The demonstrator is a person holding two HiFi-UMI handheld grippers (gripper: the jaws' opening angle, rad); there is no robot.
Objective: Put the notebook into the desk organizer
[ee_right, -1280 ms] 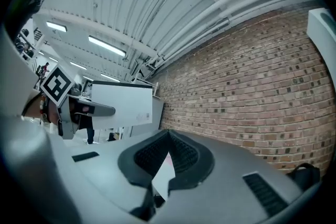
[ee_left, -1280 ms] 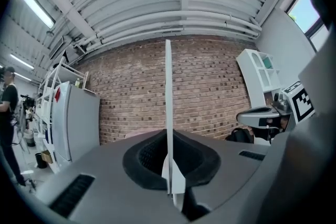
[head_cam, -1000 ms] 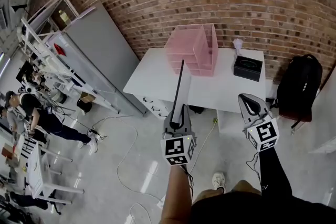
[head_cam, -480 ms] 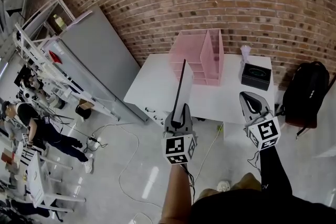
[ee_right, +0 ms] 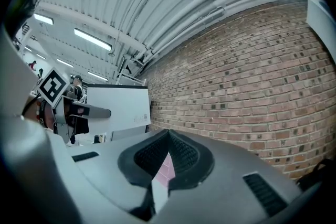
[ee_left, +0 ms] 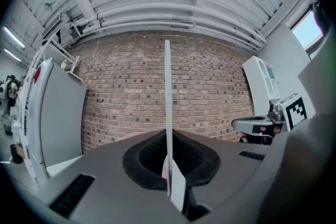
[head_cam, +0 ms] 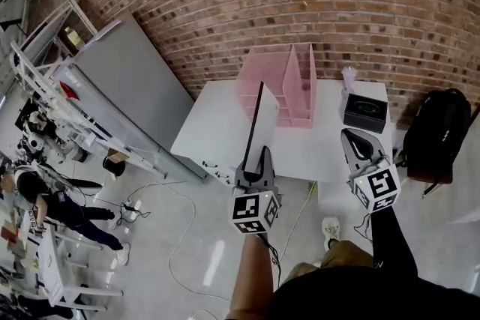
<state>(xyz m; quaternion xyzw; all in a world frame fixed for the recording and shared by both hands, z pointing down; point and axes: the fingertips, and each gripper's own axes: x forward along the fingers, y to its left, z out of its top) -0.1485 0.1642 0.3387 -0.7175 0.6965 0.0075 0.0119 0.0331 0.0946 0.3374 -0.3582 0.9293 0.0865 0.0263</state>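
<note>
Hand-held grippers: two, with smooth grey shells, each carrying one cube of black-and-white square markers at the rear.
Left hand-held gripper: jaws clamped on the lower edge of the notebook. Its dark ribbed pads meet the sheet on both sides in the left gripper view.
Notebook: one, thin and flat, seen edge-on. It is a dark sliver in the head view and a pale strip in the left gripper view. It is held upright in the air on the near side of the bench; its top edge overlaps the desk organizer in the head view, but it is not inside it.
Right hand-held gripper: jaws pressed together at the tip, with nothing between them and the textured black pads showing.
Bench: one, with a white, smooth, rectangular top, set against the wall.
Desk organizer: one, of pink translucent plastic, boxy, with tall upright partitions. It stands at the back of the bench.
Black box: one, low and square, with a green ring on its lid, to the right of the desk organizer.
Backpack: one, black and soft — on the floor to the right of the bench.
Brick wall: red-brown, with rough courses.
</note>
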